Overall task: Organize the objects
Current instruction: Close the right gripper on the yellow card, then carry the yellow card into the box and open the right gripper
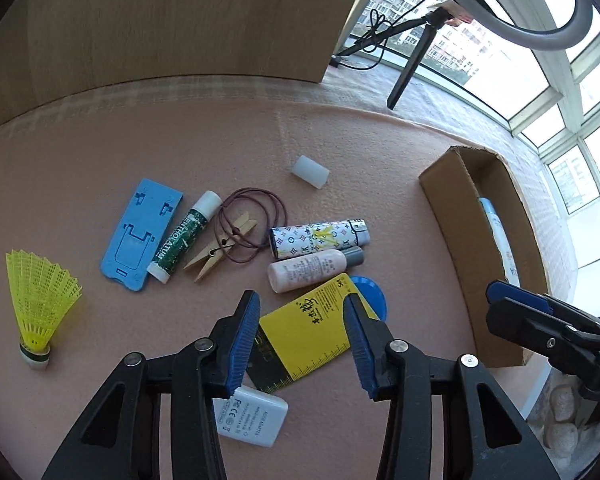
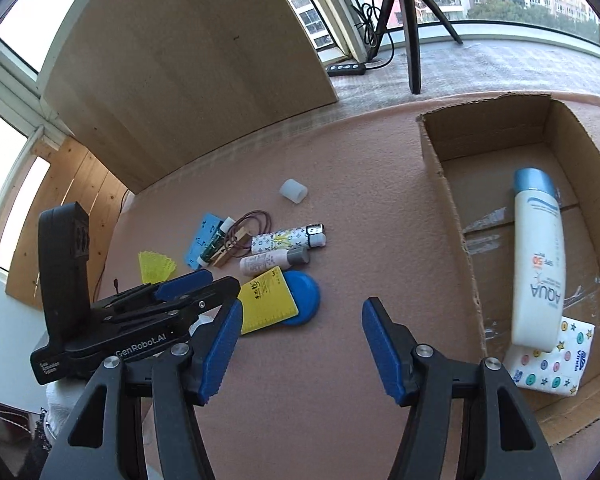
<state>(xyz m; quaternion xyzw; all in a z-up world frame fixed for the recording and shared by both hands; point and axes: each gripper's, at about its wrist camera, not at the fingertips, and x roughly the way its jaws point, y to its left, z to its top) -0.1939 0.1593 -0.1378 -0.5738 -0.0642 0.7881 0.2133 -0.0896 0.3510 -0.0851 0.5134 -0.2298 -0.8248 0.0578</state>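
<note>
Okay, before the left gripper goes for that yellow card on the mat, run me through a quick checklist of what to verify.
1. Left gripper empty, jaws apart: ok.
2. Yellow card between the fingers: ok; contact cannot tell.
3. Card free to lift: not ok, it overlaps the blue disc and the pink bottle lies at its edge.
4. Right gripper empty and open: ok.
5. Cardboard box has room: ok.

a bare strip of bench (image 2: 360,216) lies open between the clutter around the yellow card (image 2: 268,300) and the cardboard box (image 2: 452,216); a wooden board (image 2: 188,72) walls off the far side.
</note>
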